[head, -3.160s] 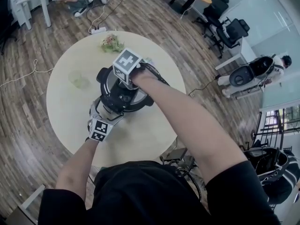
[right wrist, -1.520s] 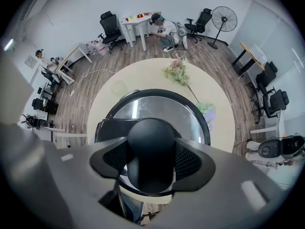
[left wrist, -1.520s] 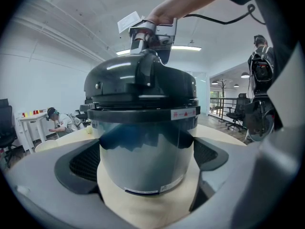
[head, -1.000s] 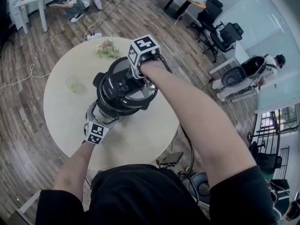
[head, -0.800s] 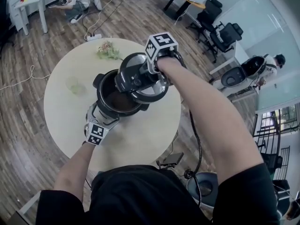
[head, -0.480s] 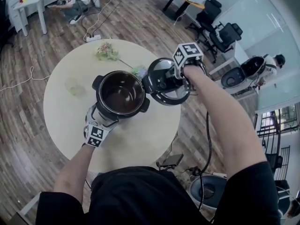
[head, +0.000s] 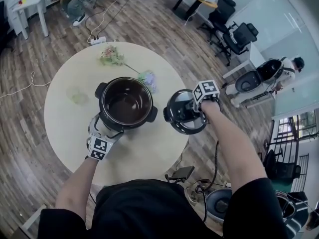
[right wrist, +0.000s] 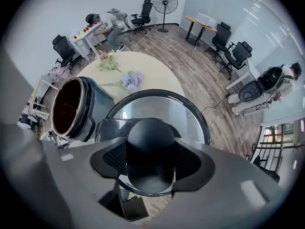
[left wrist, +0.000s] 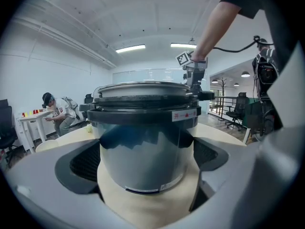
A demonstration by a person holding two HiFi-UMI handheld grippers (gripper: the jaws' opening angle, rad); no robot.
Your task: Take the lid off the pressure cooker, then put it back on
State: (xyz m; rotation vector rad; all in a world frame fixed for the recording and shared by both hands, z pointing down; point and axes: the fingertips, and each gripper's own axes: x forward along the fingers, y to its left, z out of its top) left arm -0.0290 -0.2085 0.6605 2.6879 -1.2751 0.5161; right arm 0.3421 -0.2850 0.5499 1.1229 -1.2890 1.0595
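Both clamp: left tool (head: 108, 129) on cooker (head: 125, 103), right tool (head: 191, 109) on lid knob (right wrist: 150, 147) beside it.

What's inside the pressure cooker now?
The pressure cooker stands open: only its dark, glossy inner bowl shows, apparently empty. The near inner wall is hidden by the rim. The lid is off.

Round table (head: 144, 151), flower sprigs (head: 110, 57) on it, office chairs (head: 238, 35), wood floor (head: 27, 133)

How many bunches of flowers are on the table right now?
2: a greenish bunch near the table's far edge, and a purple bunch beside the open cooker. The cooker could hide more.
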